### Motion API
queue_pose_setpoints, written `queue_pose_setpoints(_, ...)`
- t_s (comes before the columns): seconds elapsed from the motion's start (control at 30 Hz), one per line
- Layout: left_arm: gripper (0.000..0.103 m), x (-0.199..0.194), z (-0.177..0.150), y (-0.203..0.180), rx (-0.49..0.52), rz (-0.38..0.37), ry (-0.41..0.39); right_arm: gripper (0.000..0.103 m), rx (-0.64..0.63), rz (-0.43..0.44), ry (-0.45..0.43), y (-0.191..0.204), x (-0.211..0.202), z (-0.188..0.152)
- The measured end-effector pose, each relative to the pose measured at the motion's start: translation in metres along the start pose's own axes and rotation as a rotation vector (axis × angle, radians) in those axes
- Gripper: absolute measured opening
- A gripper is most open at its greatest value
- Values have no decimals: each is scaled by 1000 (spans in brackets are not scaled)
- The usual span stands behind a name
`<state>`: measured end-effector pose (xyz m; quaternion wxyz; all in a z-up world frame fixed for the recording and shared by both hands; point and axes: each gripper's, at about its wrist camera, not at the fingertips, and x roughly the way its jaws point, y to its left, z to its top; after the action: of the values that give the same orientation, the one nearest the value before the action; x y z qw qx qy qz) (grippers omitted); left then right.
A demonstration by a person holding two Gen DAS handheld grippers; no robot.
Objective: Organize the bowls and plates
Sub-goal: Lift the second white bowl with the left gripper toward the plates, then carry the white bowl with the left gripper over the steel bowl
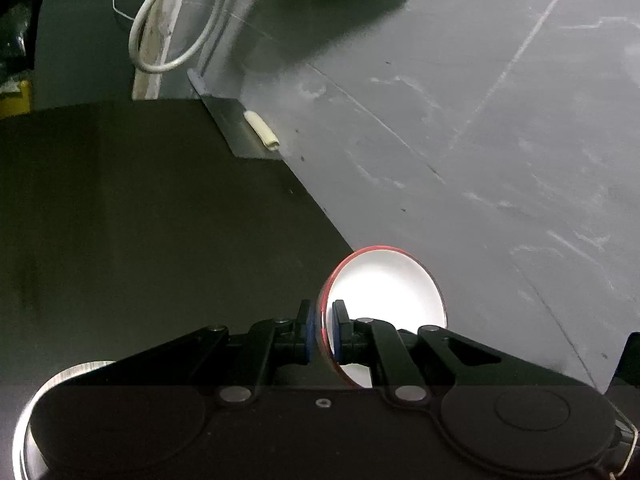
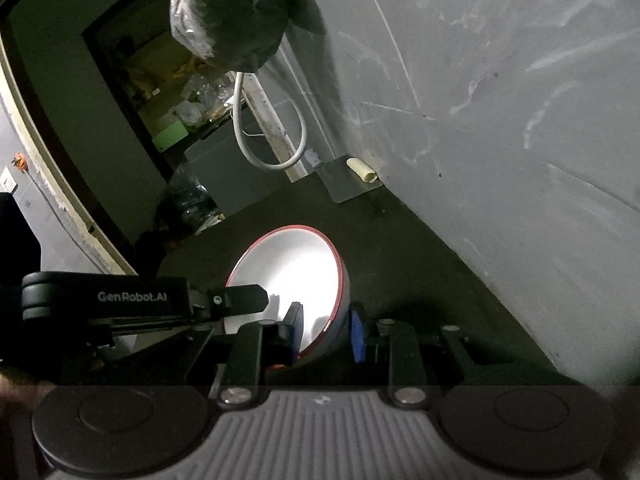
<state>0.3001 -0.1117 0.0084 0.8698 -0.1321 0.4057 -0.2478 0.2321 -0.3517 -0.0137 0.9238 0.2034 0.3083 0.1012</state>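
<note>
We hold one red-rimmed white bowl (image 1: 384, 292) by its rim in the clenched left gripper (image 1: 322, 330), above the dark counter (image 1: 140, 208) near its wall edge. The right gripper (image 2: 326, 334) also grips the rim. Opposing pulls could twist it loose.

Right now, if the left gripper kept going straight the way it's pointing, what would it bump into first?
Probably the dark countertop. The left gripper, shut on the rim of a red-edged white bowl, points downward at it. The grey wall rises just to the right, so depth is hard to judge.
</note>
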Motion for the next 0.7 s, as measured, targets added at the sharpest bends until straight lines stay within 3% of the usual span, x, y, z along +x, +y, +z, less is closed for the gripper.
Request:
queue_pose_setpoints(0.37,9,-49,-53,1,-44,-51,30,29,-28,-30,29,34,-61,-45)
queue_pose_setpoints(0.7,9,-82,-98,6,-56,-67,76,29,-33,-54,58,54,-93,-78)
